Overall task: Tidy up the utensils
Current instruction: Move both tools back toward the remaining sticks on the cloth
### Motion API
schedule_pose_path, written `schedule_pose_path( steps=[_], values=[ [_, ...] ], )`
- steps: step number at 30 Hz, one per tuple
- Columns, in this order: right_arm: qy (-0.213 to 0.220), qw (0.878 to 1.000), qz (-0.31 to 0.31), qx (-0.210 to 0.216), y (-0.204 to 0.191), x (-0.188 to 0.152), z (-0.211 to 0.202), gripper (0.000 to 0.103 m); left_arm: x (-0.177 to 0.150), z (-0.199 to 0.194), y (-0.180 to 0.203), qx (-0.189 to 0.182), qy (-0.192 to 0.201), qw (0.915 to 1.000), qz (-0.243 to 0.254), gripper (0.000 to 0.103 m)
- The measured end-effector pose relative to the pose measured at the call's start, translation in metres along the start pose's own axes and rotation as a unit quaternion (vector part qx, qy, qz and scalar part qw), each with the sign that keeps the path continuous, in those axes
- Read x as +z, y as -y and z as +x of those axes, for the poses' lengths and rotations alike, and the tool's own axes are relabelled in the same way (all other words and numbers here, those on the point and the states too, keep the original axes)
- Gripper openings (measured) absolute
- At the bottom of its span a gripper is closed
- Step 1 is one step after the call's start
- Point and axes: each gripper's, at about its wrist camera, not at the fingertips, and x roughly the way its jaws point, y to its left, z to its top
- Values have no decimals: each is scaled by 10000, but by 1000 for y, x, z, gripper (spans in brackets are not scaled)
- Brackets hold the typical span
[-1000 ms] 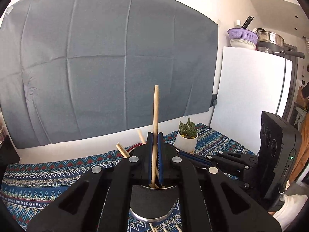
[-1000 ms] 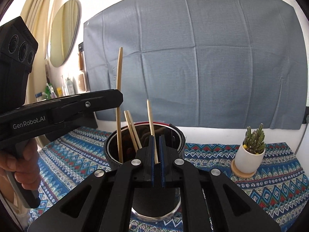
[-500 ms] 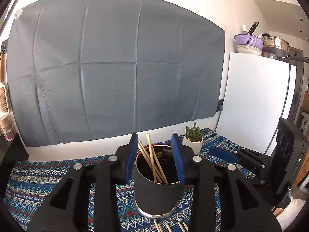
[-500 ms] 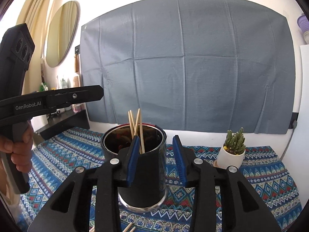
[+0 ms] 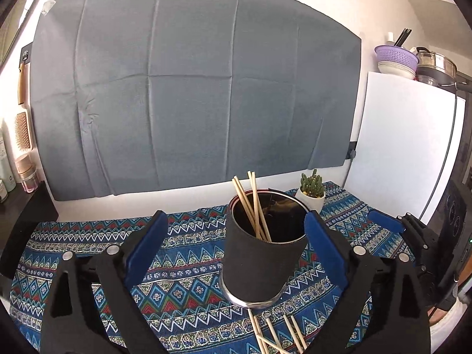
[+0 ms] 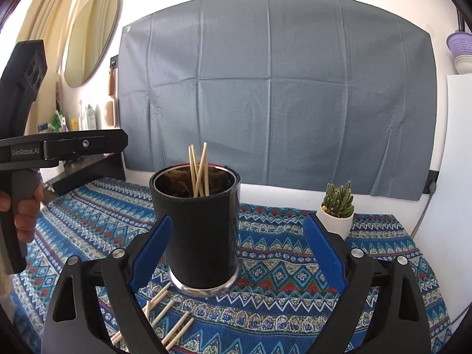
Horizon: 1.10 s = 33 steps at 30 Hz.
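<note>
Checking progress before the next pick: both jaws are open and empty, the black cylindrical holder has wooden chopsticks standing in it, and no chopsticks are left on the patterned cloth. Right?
Not quite. Loose wooden chopsticks lie on the blue patterned cloth in front of the black cylindrical holder, as both wrist views show. The rest holds: both jaws are open and empty.

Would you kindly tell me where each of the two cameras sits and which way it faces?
Left wrist: on the left gripper, facing the grey backdrop over the black cylindrical holder of wooden chopsticks; its open blue-padded jaws and the right gripper at the right edge show.
Right wrist: on the right gripper, facing likewise; its open jaws, the left gripper and the person's hand show.
Shared: holder, chopsticks, potted cactus, patterned blue cloth.
</note>
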Motion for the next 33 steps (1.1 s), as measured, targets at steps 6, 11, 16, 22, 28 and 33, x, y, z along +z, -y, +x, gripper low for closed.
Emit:
schedule_pose_path(
  steps=[6,11,16,22,28,33],
  values=[
    [-321,9994,-11,-158,0,-9,2,87,-12,3,-6,208,-311,9993,37,97],
    [-651,9978,84,-89,2,-19,6,88,-26,9,-13,245,-623,9977,54,97],
    [-948,9954,-14,-116,-1,-28,10,88,-47,21,-27,235,-1086,9935,-237,97],
    [-1264,9920,-58,-36,-5,-40,13,88,-75,34,-32,225,-1549,9873,-281,97],
    [-1664,9858,-141,162,-15,-67,15,88,-100,47,-27,190,-1981,9800,-59,97],
    [-1906,9800,-414,385,-29,-83,10,88,-118,56,-25,216,-2358,9715,84,97]
  ],
)
